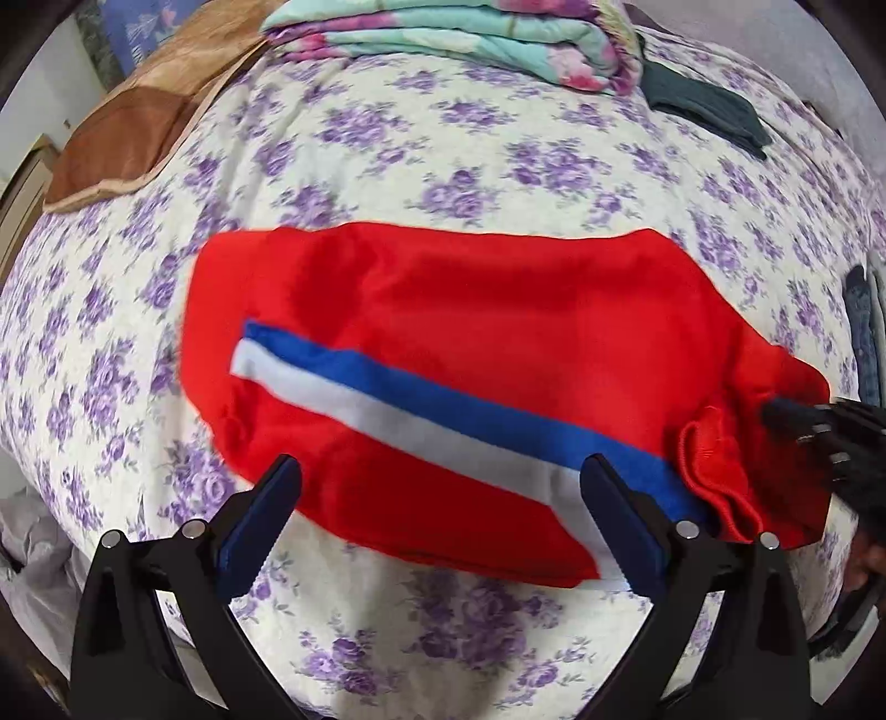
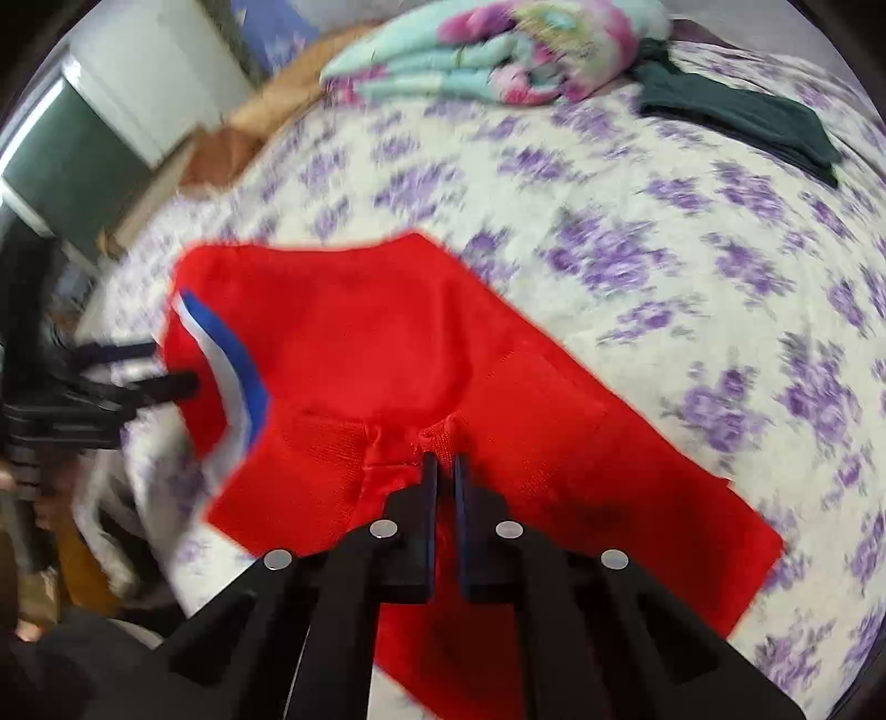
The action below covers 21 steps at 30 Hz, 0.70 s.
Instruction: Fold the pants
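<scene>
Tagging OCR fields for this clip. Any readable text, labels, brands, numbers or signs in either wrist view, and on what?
None readable in either view.
Red pants: only a blue and white stripe, no print or label showing.
Bedsheet: purple flower pattern, no lettering.
Folded floral blanket: pattern only.
Dark green garment: plain.

The left wrist view looks steeply down along its left gripper (image 1: 440, 515) from the near edge of the bed (image 1: 432, 138), close above the pants (image 1: 443, 343), facing the far blanket (image 1: 459, 33). The right wrist view looks down along its right gripper (image 2: 444, 471) from close over the waistband end, facing the same way. Both share the pants, the bed, the blanket and the dark cloth (image 2: 736, 116), and each catches the other gripper at its edge.
</scene>
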Motion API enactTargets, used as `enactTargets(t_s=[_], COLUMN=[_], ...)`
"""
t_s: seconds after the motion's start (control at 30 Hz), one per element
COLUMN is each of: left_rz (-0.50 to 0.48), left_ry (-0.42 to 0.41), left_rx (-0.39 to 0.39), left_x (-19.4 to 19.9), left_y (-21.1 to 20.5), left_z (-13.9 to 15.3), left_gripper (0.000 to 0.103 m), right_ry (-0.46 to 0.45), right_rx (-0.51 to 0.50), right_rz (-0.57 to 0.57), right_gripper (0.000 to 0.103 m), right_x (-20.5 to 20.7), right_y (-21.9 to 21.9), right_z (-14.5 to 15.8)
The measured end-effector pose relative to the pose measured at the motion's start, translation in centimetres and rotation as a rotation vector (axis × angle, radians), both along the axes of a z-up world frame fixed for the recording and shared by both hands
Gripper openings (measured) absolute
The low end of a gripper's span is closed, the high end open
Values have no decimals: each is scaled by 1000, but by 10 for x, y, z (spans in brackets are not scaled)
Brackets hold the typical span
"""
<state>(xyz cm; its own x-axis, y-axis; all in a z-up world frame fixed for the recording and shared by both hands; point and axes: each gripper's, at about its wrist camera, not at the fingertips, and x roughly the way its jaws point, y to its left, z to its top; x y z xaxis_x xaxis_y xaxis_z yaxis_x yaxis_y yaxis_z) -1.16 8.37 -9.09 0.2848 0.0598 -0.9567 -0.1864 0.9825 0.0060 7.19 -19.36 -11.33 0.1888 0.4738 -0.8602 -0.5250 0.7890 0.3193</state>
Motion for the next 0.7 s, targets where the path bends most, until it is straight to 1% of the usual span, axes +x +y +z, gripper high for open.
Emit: enactTargets(t_s=[0.07, 0.13, 0.2, 0.23, 0.27, 0.3, 0.33, 0.37, 0.4, 0.47, 0.5, 0.53, 0.57, 0.6, 0.67, 0.7], left_rz=[25, 43, 56, 57, 57, 56, 54, 51, 44, 25, 16, 13, 15, 17, 26, 29], left_ry=[5, -2, -3, -2, 2, 6, 8, 9, 8, -4, -13, -20, -22, -23, -27, -28], left_rx=[-5, -15, -18, -18, -16, -12, -8, -6, -2, 4, 8, 17, 23, 24, 18, 18], left_x=[-3, -6, -7, -8, -8, -7, -7, -7, -7, -8, -9, -11, -13, -14, -17, -17], left_y=[8, 13, 16, 17, 17, 16, 14, 13, 10, 6, 4, 4, 5, 6, 9, 10], left_z=[-2, -2, -2, -3, -4, -5, -5, -5, -4, 0, 2, 5, 6, 7, 8, 8], left_gripper=[98, 98, 98, 98, 98, 98, 98, 98, 98, 98, 98, 98, 98, 98, 98, 98], right_ry=[42, 72, 93, 107, 91, 66, 68, 119, 142, 117, 86, 61, 19, -1, -36, -41], right_rx=[112, 205, 244, 244, 198, 120, 78, 59, 65, 110, 135, 141, 142, 130, 35, -9], right_rz=[1, 49, 114, 154, 172, 166, 158, 168, 177, 183, 191, 193, 179, 165, 112, 108], right_gripper=[6, 6, 6, 6, 8, 10, 19, 36, 40, 52, 54, 59, 59, 59, 59, 60], right_x=[-4, -17, -31, -38, -43, -45, -45, -45, -44, -44, -42, -39, -32, -25, -4, 3], right_y=[-14, -14, -5, 4, 14, 26, 33, 41, 43, 43, 38, 35, 25, 19, 6, 3], right_z=[17, 33, 41, 38, 31, 17, 4, -11, -15, 3, 17, 23, 34, 38, 35, 29])
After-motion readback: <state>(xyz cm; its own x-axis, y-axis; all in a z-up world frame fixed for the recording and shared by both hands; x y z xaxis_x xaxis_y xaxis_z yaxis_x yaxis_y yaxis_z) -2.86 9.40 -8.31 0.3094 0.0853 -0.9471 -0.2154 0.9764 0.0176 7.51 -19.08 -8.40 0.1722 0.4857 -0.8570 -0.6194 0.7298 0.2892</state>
